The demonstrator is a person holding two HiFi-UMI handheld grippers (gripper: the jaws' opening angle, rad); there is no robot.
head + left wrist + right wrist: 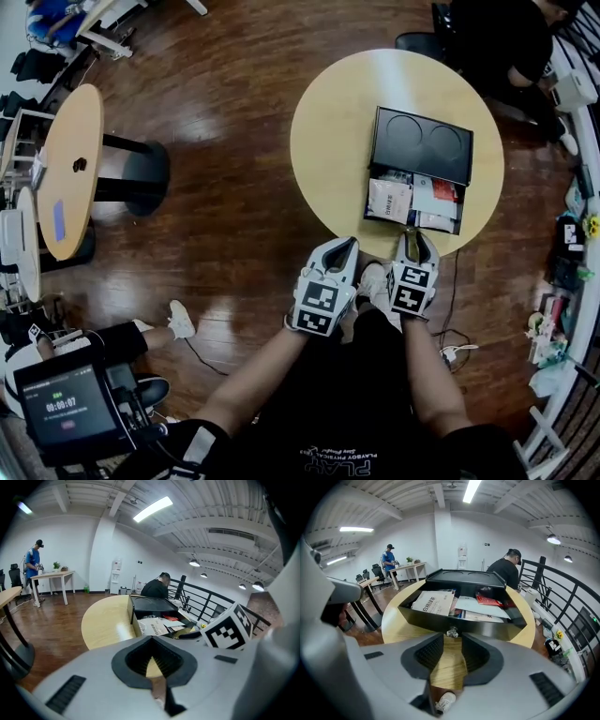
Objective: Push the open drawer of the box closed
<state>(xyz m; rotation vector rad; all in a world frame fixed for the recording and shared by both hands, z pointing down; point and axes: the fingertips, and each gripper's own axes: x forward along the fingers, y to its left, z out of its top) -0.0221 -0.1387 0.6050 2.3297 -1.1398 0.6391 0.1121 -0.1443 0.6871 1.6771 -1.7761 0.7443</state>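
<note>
Right gripper view: the knob [452,632] of the open drawer [487,626] sits dead ahead of the right gripper [452,640], jaws parted and empty, drawer front crosswise. And the left gripper [151,641] is clenched, off to the side

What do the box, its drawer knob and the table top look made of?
The box looks like matte black plastic, with moulded round recesses. The knob glints, faceted: glass or metal. The table top shows pale wood grain, possibly laminate.
</note>
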